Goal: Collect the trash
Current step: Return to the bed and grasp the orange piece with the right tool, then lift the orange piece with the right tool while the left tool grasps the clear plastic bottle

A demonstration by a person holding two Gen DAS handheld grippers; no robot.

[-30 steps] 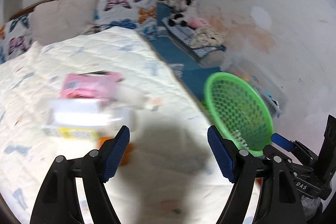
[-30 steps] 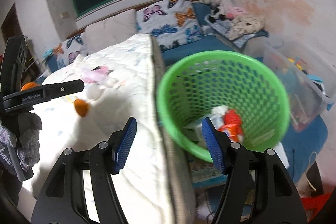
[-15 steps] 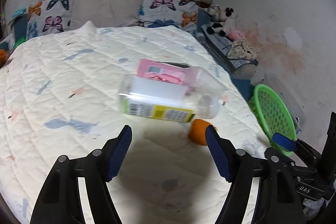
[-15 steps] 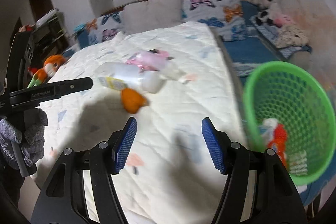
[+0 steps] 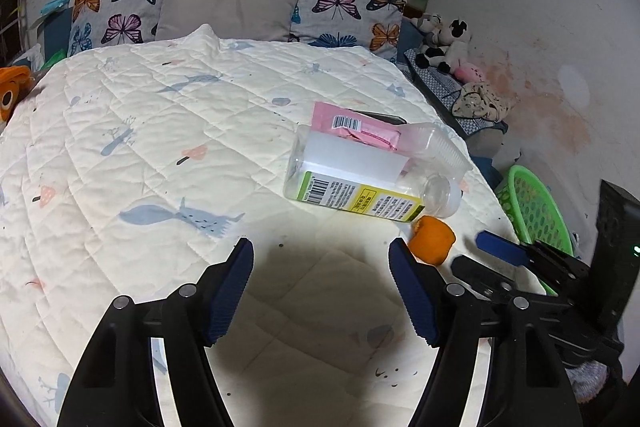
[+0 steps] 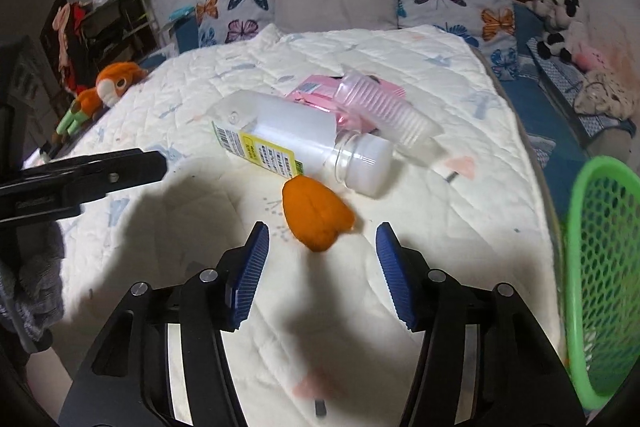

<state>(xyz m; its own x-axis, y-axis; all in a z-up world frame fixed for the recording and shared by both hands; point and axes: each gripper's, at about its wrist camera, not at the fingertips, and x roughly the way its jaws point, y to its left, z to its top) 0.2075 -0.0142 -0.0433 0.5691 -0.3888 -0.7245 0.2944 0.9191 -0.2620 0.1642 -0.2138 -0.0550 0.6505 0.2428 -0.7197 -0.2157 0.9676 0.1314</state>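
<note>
On the white quilt lies a clear plastic bottle (image 5: pixel 360 183) (image 6: pixel 288 143) with a yellow label, on its side. A pink packet (image 5: pixel 360 131) (image 6: pixel 316 89) and a clear ribbed cup (image 5: pixel 436 147) (image 6: pixel 384 111) lie just behind it. An orange peel (image 5: pixel 434 241) (image 6: pixel 314 211) rests in front of the bottle's neck. My right gripper (image 6: pixel 322 239) hovers right at the peel; its jaws are closing, the peel's near end lies between the tips, and the pads are clear of it. My left gripper (image 5: pixel 320 259) is open and empty, short of the bottle.
A green mesh basket (image 5: pixel 532 203) (image 6: pixel 600 267) stands off the bed's right edge. Butterfly pillows (image 5: pixel 344 11) line the headboard. An orange plush toy (image 6: pixel 108 83) lies at the bed's left side. Stuffed animals (image 5: pixel 444 39) sit on a blue bench by the wall.
Both grippers swung left from the green basket onto the bed and closed in on the trash. The right jaws have narrowed around the peel's near end.
</note>
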